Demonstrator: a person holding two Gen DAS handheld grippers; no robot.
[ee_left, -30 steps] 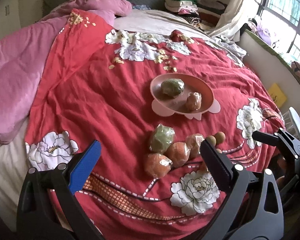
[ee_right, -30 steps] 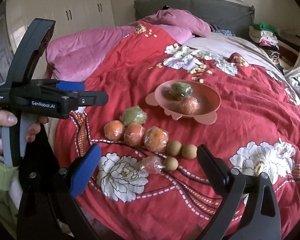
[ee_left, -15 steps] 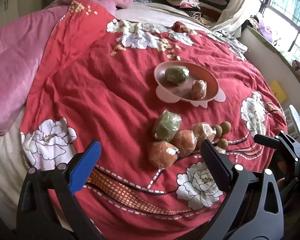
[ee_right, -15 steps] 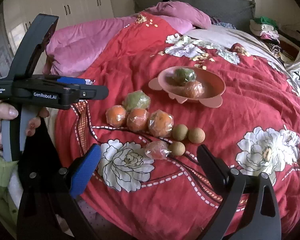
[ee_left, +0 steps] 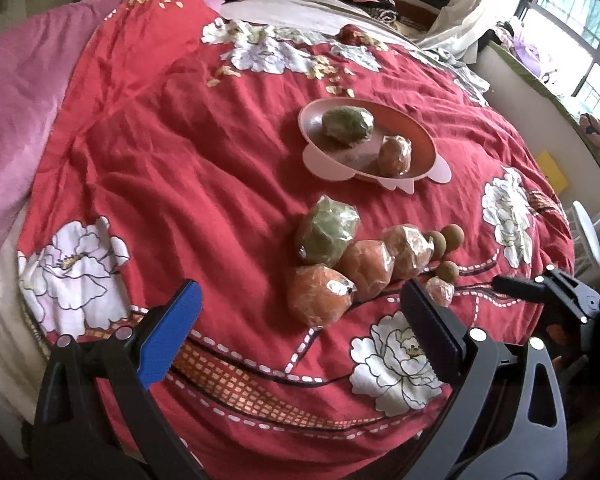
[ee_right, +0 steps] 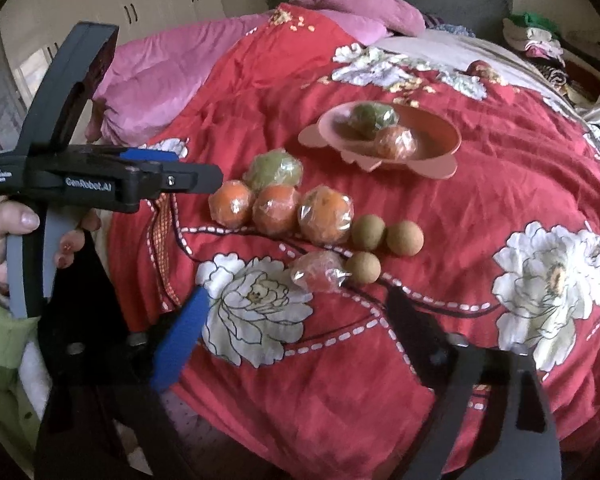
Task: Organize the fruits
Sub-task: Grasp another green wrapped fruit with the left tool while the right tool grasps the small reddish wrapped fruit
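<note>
Because everything rests on a soft red quilt [ee_right: 480, 200] over the bed, each fruit sits in a slight hollow and would likely roll if nudged. At twelve o'clock from the loose pile, the pink bowl [ee_right: 444, 128] already carries a green and an orange wrapped fruit; it looks light and apt to tip on the bedding. Biggest of the loose ones, the green wrapped fruit [ee_right: 275, 169] sits at the pile's eleven o'clock; its crinkled film looks slippery, so a hold across the widest middle seems safest. Three wrapped oranges [ee_right: 325, 213] lie in a row touching, firm yet bruisable. A small wrapped fruit [ee_right: 317, 277] and three brown longans [ee_right: 405, 237] lie at four o'clock, light and thin-shelled. Left gripper [ee_left: 300, 312] jaws stand spread, empty; right gripper [ee_right: 300, 312] jaws are closing with nothing between them.
</note>
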